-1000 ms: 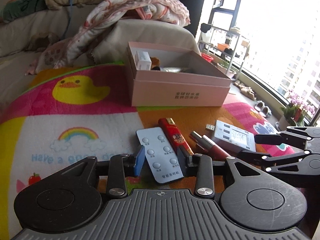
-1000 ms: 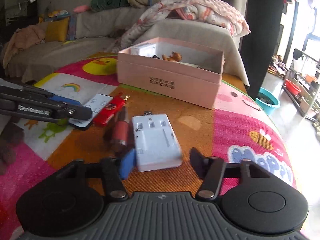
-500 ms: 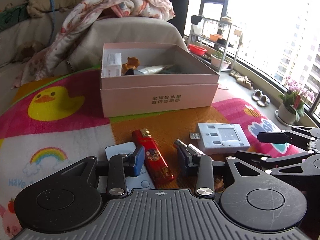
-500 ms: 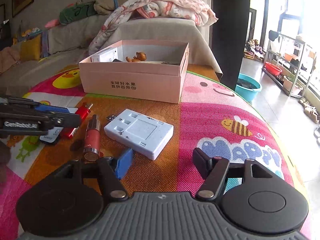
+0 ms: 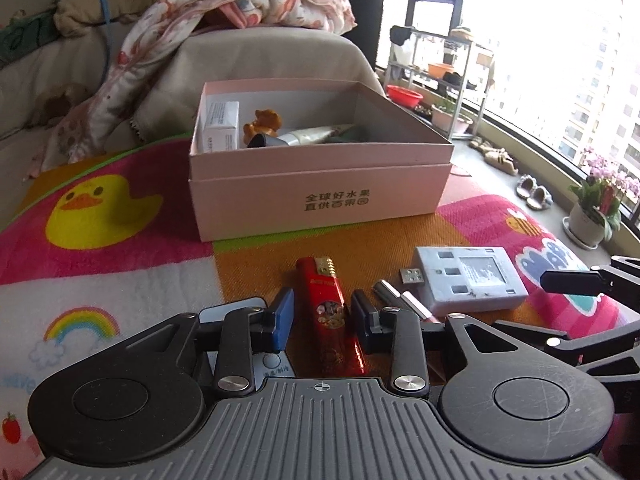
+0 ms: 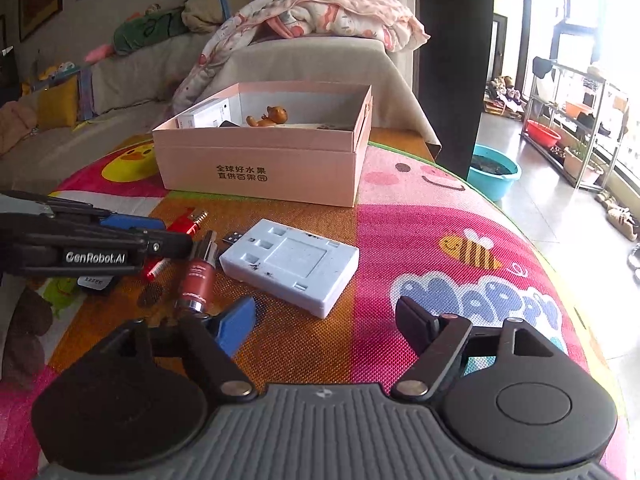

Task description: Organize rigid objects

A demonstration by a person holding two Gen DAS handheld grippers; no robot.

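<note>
An open pink box point(image 5: 320, 184) point(image 6: 260, 160) stands on the colourful mat and holds a white carton point(image 5: 220, 128), a brown bear figure point(image 5: 264, 122) and a tube. In front lie a red lighter point(image 5: 328, 312), a red lipstick point(image 6: 196, 276), a pale blue charger block point(image 5: 468, 280) point(image 6: 292, 264) and a white remote point(image 5: 236, 312) under the left fingers. My left gripper point(image 5: 322, 320) is open, its jaws either side of the lighter and not gripping it. My right gripper point(image 6: 324, 320) is open and empty, low over the mat just in front of the charger block.
The mat point(image 6: 460, 248) covers a rounded table whose edge falls away on the right. A sofa with a blanket point(image 5: 240, 12) is behind the box. A blue basin point(image 6: 494, 172), a shelf rack point(image 6: 572, 128) and a flower pot point(image 5: 592, 220) stand on the floor.
My left gripper has swung right, from around the white remote to around the red lighter. My right gripper has shifted right, from around the charger block to just in front of it.
</note>
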